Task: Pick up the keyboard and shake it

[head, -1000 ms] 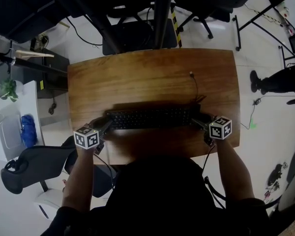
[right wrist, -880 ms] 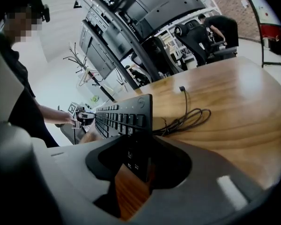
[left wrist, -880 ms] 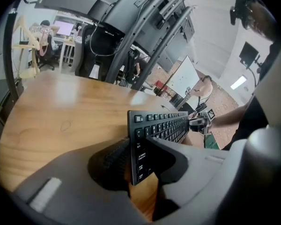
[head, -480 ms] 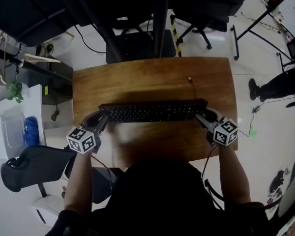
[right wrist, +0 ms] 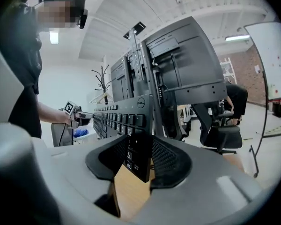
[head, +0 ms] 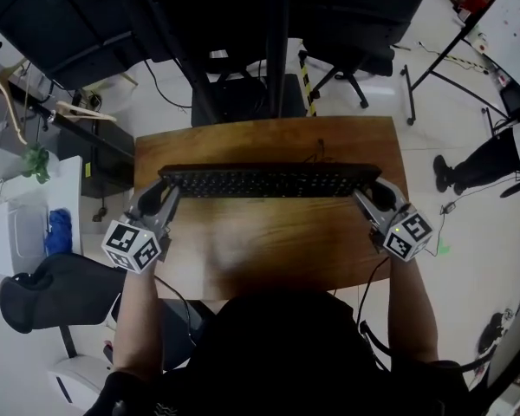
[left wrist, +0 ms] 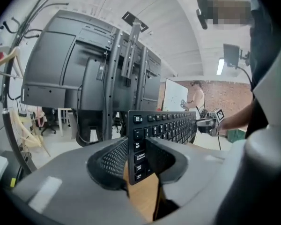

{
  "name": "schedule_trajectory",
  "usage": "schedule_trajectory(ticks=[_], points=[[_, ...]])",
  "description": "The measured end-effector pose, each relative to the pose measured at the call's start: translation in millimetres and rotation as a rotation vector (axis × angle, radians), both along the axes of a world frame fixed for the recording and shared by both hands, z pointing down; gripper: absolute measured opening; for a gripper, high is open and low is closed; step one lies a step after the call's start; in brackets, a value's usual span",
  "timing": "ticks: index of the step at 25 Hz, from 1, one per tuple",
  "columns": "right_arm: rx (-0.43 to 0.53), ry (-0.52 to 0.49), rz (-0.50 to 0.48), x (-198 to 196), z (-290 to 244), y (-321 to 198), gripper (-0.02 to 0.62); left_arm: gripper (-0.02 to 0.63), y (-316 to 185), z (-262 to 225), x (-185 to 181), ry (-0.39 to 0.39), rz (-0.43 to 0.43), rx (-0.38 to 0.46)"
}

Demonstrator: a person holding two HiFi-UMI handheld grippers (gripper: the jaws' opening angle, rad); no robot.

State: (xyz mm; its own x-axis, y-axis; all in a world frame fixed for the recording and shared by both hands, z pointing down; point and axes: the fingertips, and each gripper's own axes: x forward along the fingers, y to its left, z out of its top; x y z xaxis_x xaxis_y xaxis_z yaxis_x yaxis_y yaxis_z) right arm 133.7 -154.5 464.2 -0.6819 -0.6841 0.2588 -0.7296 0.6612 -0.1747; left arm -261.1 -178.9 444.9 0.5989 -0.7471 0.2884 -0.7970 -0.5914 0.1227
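Observation:
A long black keyboard (head: 269, 181) hangs in the air above the wooden table (head: 277, 250), held by both ends. My left gripper (head: 162, 199) is shut on its left end; in the left gripper view the keyboard (left wrist: 164, 125) stands on edge between the two pads, keys facing right. My right gripper (head: 370, 196) is shut on the right end, and the right gripper view has the keyboard (right wrist: 124, 121) clamped between its pads too. The keyboard's cable (head: 319, 152) trails down toward the table's far side.
A black monitor stand (head: 277, 33) rises beyond the table's far edge. Office chairs (head: 48, 289) stand at the near left and behind the table. A white bin with blue contents (head: 59, 230) sits on the left. A person's leg (head: 481, 159) shows at the right.
Both grippers have lifted the keyboard off the table and carried it up and away from me; it now appears wider and higher in the head view.

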Motion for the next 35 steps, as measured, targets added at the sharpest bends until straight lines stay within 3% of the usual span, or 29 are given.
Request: schedule_trajectory(ticks=[9, 25, 35], points=[[0.241, -0.007, -0.018, -5.5, -95.2, -1.9, 0.152, 0.104, 9.9, -100.3, -5.7, 0.009, -0.039, 0.257], [0.602, -0.028, 0.035, 1.9, -220.7, 18.1, 0.155, 0.107, 29.4, -242.0, 1.9, -0.017, -0.059, 0.65], [0.685, -0.033, 0.022, -2.4, -248.2, 32.8, 0.153, 0.107, 51.0, -270.4, -2.6, -0.018, -0.067, 0.728]])
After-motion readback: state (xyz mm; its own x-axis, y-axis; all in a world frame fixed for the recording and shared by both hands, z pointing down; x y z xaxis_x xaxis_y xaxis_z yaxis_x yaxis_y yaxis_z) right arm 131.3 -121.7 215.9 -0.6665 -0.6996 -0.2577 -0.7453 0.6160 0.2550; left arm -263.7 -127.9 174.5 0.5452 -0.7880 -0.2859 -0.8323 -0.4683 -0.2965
